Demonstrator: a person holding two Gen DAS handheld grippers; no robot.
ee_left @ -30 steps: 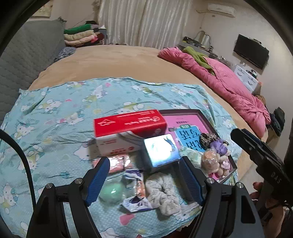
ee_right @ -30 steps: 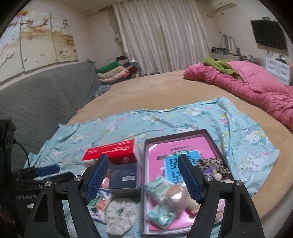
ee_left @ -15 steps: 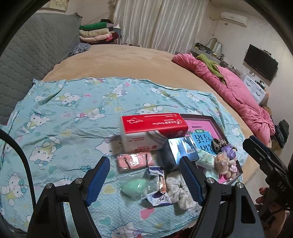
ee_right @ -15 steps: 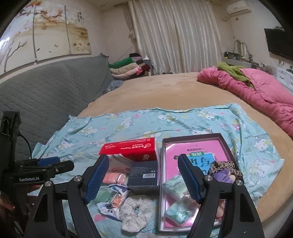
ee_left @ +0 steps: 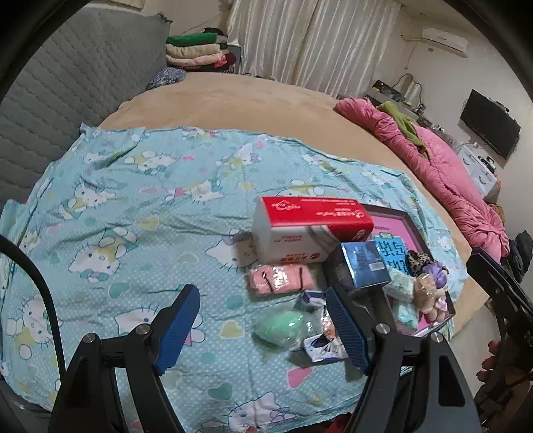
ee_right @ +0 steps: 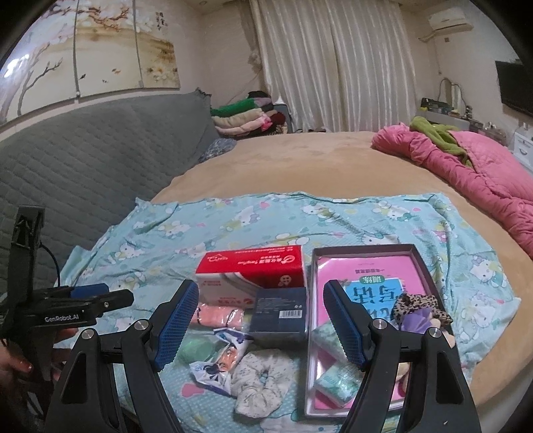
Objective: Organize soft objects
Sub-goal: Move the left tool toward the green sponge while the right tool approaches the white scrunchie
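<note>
Left tool [ee_left: 263,328] has slid leftward off the green sponge [ee_left: 281,328], jaws open.

bed [ee_right: 299,166]: tan cover, grey quilted headboard [ee_right: 83,160] | window: cream curtains [ee_right: 336,66] drawn | wall: blossom painting [ee_right: 83,50], air conditioner [ee_right: 446,18], TV [ee_left: 489,128] | pink quilt [ee_right: 466,166] at the bed's right

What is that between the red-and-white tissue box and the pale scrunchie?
A dark blue box stands between the tissue box and the scrunchie, seen in the right wrist view.
</note>
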